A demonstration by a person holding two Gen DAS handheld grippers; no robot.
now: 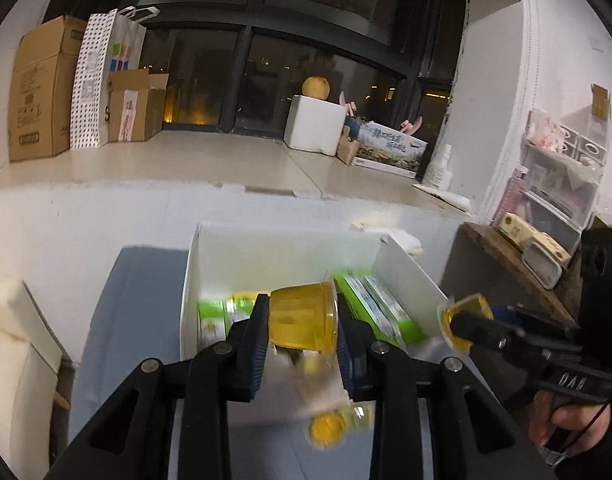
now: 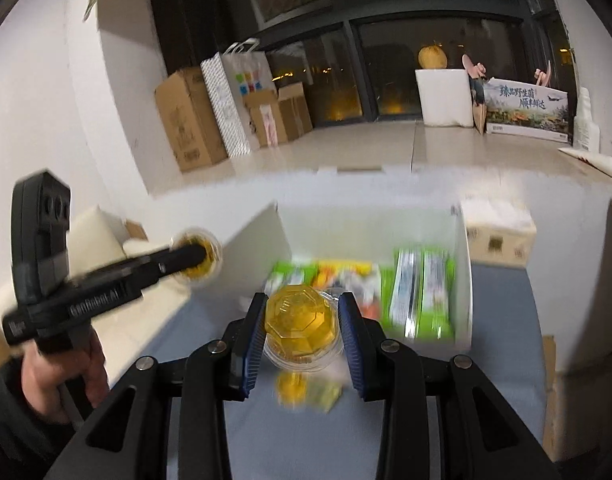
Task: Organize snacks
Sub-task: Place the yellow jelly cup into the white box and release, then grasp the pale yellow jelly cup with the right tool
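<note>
In the left wrist view, my left gripper (image 1: pixel 302 312) is shut on a clear cup of yellow jelly (image 1: pixel 303 318), held above a white open box (image 1: pixel 190 280). Green snack packs (image 1: pixel 380 308) lie inside that box. My right gripper (image 1: pixel 460 322) comes in from the right, shut on a second yellow jelly cup (image 1: pixel 472 308). In the right wrist view, that right gripper (image 2: pixel 301 316) pinches its jelly cup (image 2: pixel 301 320) between blue pads. The left gripper (image 2: pixel 195 256) with its cup (image 2: pixel 211 246) shows at the left. A loose jelly cup (image 2: pixel 291 386) lies blurred on the grey-blue surface (image 2: pixel 502 320) below.
Cardboard boxes (image 1: pixel 41 88) and a dotted paper bag (image 1: pixel 91 80) stand on the tiled ledge behind. A white foam box (image 1: pixel 316 124) carries a round fruit. A wooden shelf (image 1: pixel 518 264) with small packages is at the right, a cream cushion (image 1: pixel 13 344) at the left.
</note>
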